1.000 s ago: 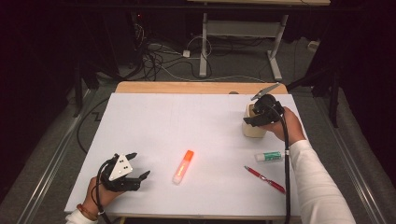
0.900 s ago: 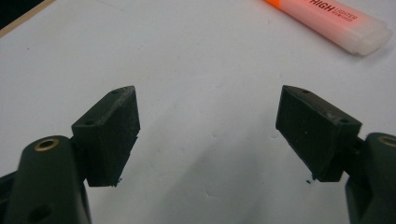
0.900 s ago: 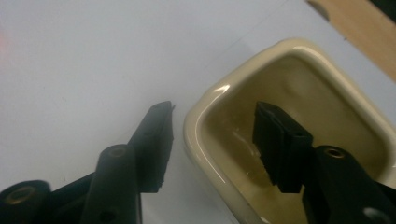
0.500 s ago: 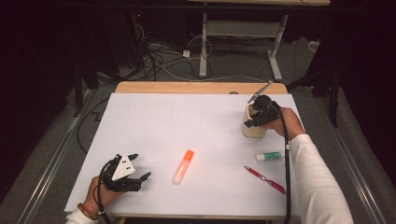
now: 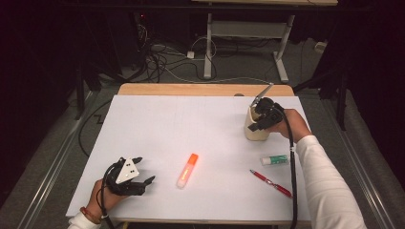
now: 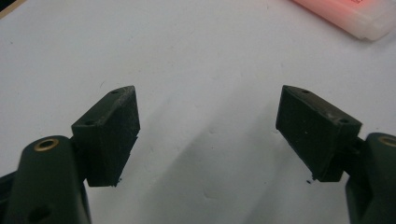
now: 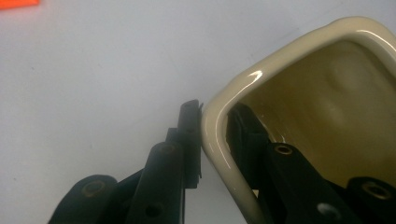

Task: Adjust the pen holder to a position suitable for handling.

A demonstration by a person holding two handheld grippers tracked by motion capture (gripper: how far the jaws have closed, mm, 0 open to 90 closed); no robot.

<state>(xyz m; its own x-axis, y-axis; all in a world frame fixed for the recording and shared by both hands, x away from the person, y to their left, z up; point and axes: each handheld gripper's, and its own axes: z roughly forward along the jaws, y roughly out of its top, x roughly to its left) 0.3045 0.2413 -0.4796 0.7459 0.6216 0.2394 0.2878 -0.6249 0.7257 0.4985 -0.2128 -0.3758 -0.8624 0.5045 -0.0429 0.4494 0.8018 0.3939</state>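
Observation:
A cream ceramic cup (image 5: 254, 133) stands at the right of the white table. My right gripper (image 5: 256, 125) is shut on its rim. In the right gripper view one jaw sits outside the cup wall (image 7: 219, 140) and the other inside, with the right gripper (image 7: 212, 112) clamped across that wall. My left gripper (image 5: 145, 170) rests near the front left edge, open and holding nothing. In the left gripper view the left gripper (image 6: 208, 135) has its pads (image 6: 112, 135) wide apart over bare table. An orange highlighter (image 5: 187, 170) lies between the two hands.
A small green and white tube (image 5: 274, 160) and a red pen (image 5: 271, 183) lie in front of the cup. The highlighter's end (image 6: 350, 11) lies just beyond the left jaws. A wooden strip (image 5: 205, 89) borders the far edge of the white table (image 5: 181, 124).
My right gripper has shifted slightly left while holding the cup's rim. The left gripper has hardly moved.

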